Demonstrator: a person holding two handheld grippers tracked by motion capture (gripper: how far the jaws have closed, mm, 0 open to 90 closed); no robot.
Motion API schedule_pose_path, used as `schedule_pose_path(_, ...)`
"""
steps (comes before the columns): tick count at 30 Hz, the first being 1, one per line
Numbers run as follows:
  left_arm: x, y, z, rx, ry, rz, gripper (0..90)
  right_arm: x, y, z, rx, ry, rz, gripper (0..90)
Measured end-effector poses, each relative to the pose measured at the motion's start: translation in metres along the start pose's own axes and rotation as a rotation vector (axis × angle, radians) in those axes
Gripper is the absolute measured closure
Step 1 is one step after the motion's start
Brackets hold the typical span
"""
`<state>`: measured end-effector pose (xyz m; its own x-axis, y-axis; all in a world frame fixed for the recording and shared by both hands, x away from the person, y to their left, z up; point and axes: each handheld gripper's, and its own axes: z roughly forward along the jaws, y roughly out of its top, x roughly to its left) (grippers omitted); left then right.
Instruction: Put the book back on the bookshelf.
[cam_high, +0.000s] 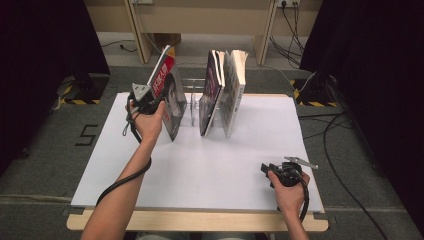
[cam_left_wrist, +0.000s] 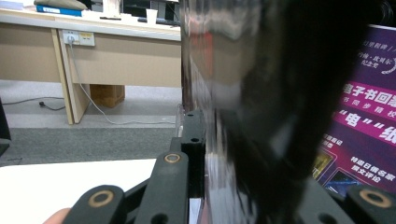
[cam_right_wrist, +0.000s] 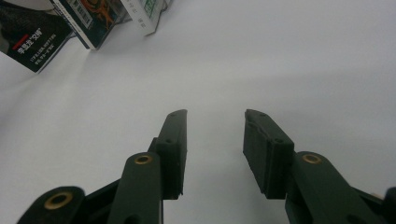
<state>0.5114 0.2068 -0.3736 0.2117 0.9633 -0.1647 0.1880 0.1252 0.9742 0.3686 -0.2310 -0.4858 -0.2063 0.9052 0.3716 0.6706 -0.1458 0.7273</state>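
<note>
The magazine with the red cover stands in the upper left of the high view, on the white sheet of the bench, and it leans to the right toward the wire rack. My left tool is at its near edge, with the left hand raised from the bench and the forearm coming up from the bottom of the frame. In the left gripper view the glossy dark cover stands between the two black jaws. It lies very near the left jaw, but the picture is blurred and I cannot tell if the pads press on it.

To the right of this magazine, two more books stand in the rack, also tilted, well apart from my hand.

My right tool is in the lower right of the high view, low over the sheet, with the right hand around its body and the wrist almost level. In the right gripper view the jaws are spread with bare white sheet between them, and they hold nothing. The lower corners of the books show in the upper left of that view.
</note>
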Motion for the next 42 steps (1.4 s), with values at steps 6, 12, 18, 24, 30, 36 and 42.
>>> schedule_pose_path(6, 0.001, -0.001, 0.001, 0.006, 0.004, -0.010, 78.4, 0.000, 0.000, -0.001, -0.001, 0.000, 0.006, 60.7)
schedule_pose_path(12, 0.001, 0.000, 0.000, 0.005, 0.027, 0.000, 84.0, 0.000, 0.000, -0.001, 0.002, 0.000, 0.006, 60.6)
schedule_pose_path(18, -0.001, -0.002, -0.002, -0.003, 0.035, -0.004, 82.9, -0.001, 0.000, -0.001, -0.001, -0.003, -0.007, 60.6)
schedule_pose_path(24, 0.001, -0.002, -0.004, -0.001, 0.029, -0.022, 76.8, 0.000, 0.000, -0.001, 0.000, -0.001, 0.005, 60.6)
schedule_pose_path(30, 0.003, -0.003, -0.007, 0.003, 0.004, -0.040, 65.6, 0.000, 0.000, 0.000, -0.002, -0.003, -0.006, 60.6)
schedule_pose_path(36, 0.002, -0.001, -0.010, 0.003, -0.013, -0.044, 58.8, 0.001, 0.000, -0.001, -0.003, -0.006, -0.009, 60.6)
schedule_pose_path(42, 0.000, 0.002, -0.014, -0.003, -0.012, -0.032, 54.8, 0.001, 0.000, -0.001, -0.002, -0.002, -0.003, 60.6)
